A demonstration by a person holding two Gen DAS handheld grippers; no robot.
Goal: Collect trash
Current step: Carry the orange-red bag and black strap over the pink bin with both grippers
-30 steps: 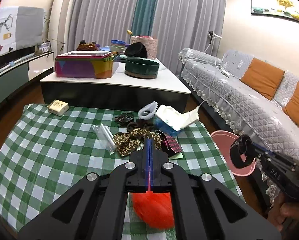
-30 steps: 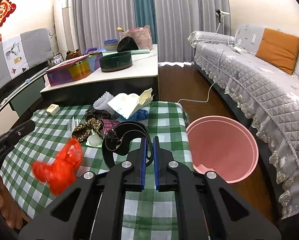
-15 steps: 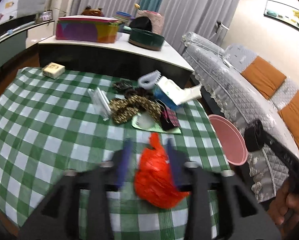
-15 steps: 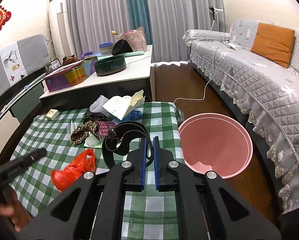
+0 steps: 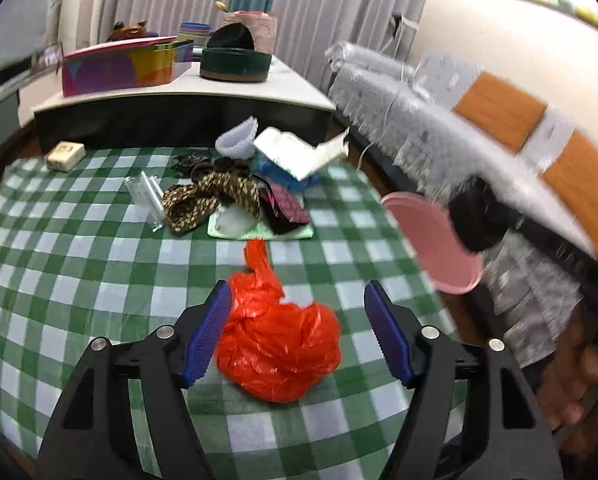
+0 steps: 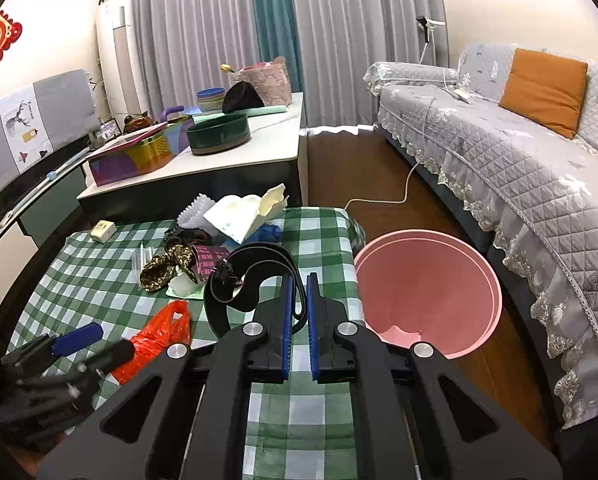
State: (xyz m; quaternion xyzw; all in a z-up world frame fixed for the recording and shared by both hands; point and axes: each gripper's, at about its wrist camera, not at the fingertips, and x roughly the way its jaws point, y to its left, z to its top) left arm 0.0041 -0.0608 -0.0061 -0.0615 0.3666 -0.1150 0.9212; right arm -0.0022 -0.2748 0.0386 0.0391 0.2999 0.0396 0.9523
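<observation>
A crumpled red plastic bag (image 5: 277, 350) lies on the green checked tablecloth (image 5: 79, 272), between the spread blue pads of my open left gripper (image 5: 299, 330). The bag also shows in the right wrist view (image 6: 159, 334). My right gripper (image 6: 297, 312) is shut on a black belt (image 6: 251, 280) and holds it above the table's right side, next to the pink bin (image 6: 427, 292). The bin also shows in the left wrist view (image 5: 431, 236), on the floor beside the table.
A pile of litter (image 5: 239, 184) lies at the table's far side: a leopard-print cloth, a white foam box, clear tubes, a dark wrapper. A small box (image 5: 65, 156) sits far left. A grey sofa (image 6: 519, 160) stands right, a loaded low table (image 6: 227, 152) behind.
My left gripper opened and let go of the red bag, which now rests on the cloth. My right gripper keeps hold of the belt and has risen slightly.
</observation>
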